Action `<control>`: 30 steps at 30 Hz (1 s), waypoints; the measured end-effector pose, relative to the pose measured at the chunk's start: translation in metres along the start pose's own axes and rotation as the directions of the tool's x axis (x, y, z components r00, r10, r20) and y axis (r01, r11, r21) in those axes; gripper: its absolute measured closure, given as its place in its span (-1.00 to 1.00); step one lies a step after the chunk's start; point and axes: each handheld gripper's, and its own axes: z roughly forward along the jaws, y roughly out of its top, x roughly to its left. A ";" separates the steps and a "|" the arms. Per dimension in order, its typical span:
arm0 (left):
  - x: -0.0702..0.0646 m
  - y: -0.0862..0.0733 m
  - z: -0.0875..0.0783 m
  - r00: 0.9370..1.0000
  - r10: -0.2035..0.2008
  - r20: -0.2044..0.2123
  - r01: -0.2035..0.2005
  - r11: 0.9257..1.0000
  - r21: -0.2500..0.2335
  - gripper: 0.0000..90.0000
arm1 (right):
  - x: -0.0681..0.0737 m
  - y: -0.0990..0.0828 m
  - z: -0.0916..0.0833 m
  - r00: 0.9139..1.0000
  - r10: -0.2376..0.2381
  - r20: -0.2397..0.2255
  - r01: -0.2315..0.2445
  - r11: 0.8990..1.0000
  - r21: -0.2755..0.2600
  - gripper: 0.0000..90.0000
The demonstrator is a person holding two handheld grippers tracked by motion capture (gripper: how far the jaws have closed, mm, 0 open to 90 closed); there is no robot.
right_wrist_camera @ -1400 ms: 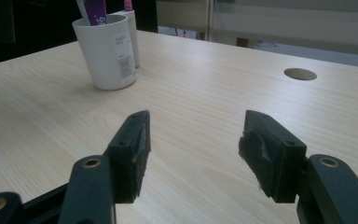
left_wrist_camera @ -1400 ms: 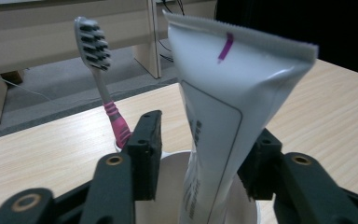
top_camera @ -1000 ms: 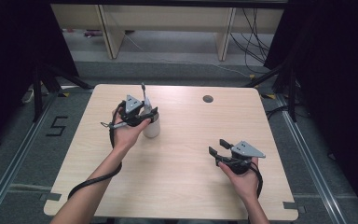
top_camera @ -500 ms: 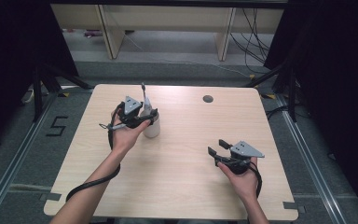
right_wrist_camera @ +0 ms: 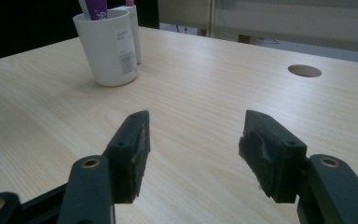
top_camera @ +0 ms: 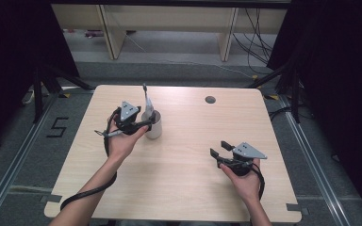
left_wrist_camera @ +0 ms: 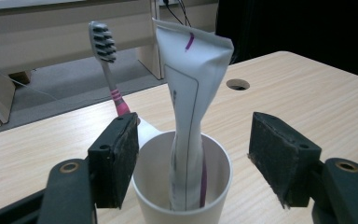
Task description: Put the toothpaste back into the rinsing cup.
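A white cup holds a white toothpaste tube with purple print, standing upright. Behind it a pink-handled toothbrush rises from a second white cup. My left gripper is open, its jaws on either side of the near cup's front; they have just been opening and the right pad stands apart from the cup. In the high view, the left gripper sits just left of the cup on the wooden table. My right gripper is open and empty at the near right, pointing toward the cup.
A round hole is cut into the tabletop at the far right of centre. Pale wooden shelving stands on the floor beyond the table, with cables beside it. Dark curtains flank both sides.
My left gripper has drawn back a little from the cup, toward the near left. The right gripper has stayed where it was.
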 end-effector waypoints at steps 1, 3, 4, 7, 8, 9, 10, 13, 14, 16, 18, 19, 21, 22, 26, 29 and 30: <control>0.000 -0.003 -0.008 1.000 0.002 0.001 -0.002 1.000 -0.005 -0.29 | 0.000 0.000 0.001 1.000 -0.001 -0.007 0.001 1.000 -0.008 -0.05; 0.000 -0.007 -0.017 1.000 0.004 0.004 -0.004 1.000 -0.006 -0.31 | -0.001 0.000 0.001 1.000 -0.002 -0.004 0.002 1.000 -0.009 -0.05; 0.001 -0.011 -0.021 1.000 0.001 0.004 -0.001 1.000 -0.004 -0.32 | -0.001 -0.001 0.001 1.000 -0.001 -0.009 0.001 1.000 -0.011 -0.05; 0.002 -0.026 -0.036 1.000 -0.007 0.006 0.007 1.000 -0.004 -0.36 | -0.001 -0.002 0.002 1.000 -0.015 -0.007 0.015 1.000 -0.020 -0.05; 0.002 -0.033 -0.040 1.000 -0.007 0.010 0.007 1.000 -0.006 -0.37 | -0.001 -0.002 0.002 1.000 -0.015 -0.007 0.015 1.000 -0.020 -0.05; 0.002 -0.040 -0.045 1.000 -0.005 0.013 0.006 1.000 -0.005 -0.38 | 0.000 -0.002 0.002 1.000 0.005 -0.006 -0.005 1.000 -0.010 -0.05; 0.002 -0.040 -0.045 1.000 -0.005 0.013 0.006 1.000 -0.005 -0.39 | 0.000 -0.002 0.002 1.000 0.005 -0.006 -0.005 1.000 -0.010 -0.05; 0.002 -0.059 -0.058 1.000 0.000 0.009 0.000 1.000 -0.001 -0.40 | 0.000 -0.002 0.002 1.000 -0.009 0.001 0.009 1.000 -0.007 -0.05; 0.003 -0.074 -0.068 1.000 -0.005 0.005 0.005 1.000 0.000 -0.40 | -0.001 -0.002 0.002 1.000 -0.024 0.007 0.024 1.000 -0.014 -0.05; 0.004 -0.080 -0.071 1.000 -0.013 0.004 0.013 1.000 -0.003 -0.40 | -0.001 -0.002 0.002 1.000 -0.020 0.005 0.020 1.000 -0.002 -0.05; 0.005 -0.092 -0.078 0.999 -0.035 -0.001 0.035 0.999 -0.008 -0.40 | 0.002 -0.003 0.001 1.000 0.019 -0.001 -0.019 1.000 0.007 -0.05; 0.006 -0.103 -0.084 0.999 -0.049 -0.012 0.048 0.999 -0.006 -0.39 | 0.002 -0.003 0.002 1.000 0.021 -0.005 -0.021 1.000 0.003 -0.05; 0.007 -0.109 -0.088 0.998 -0.055 -0.022 0.055 0.998 -0.006 -0.39 | 0.001 -0.004 0.003 1.000 0.002 -0.014 -0.002 1.000 0.001 -0.06; 0.007 -0.113 -0.090 0.998 -0.060 -0.027 0.060 0.998 -0.009 -0.39 | 0.001 -0.004 0.003 1.000 0.002 -0.014 -0.002 1.000 0.001 -0.06; 0.004 -0.127 -0.094 0.998 -0.058 -0.032 0.057 0.998 -0.010 -0.39 | 0.004 -0.004 0.003 1.000 0.002 -0.011 -0.002 1.000 0.014 -0.06; 0.004 -0.129 -0.095 0.997 -0.073 -0.040 0.072 0.997 -0.026 -0.40 | 0.004 -0.005 0.005 1.000 -0.001 -0.020 0.001 1.000 -0.003 -0.06; 0.004 -0.129 -0.095 0.997 -0.072 -0.042 0.071 0.997 -0.030 -0.40 | 0.004 -0.005 0.004 1.000 -0.003 -0.010 0.003 1.000 0.000 -0.06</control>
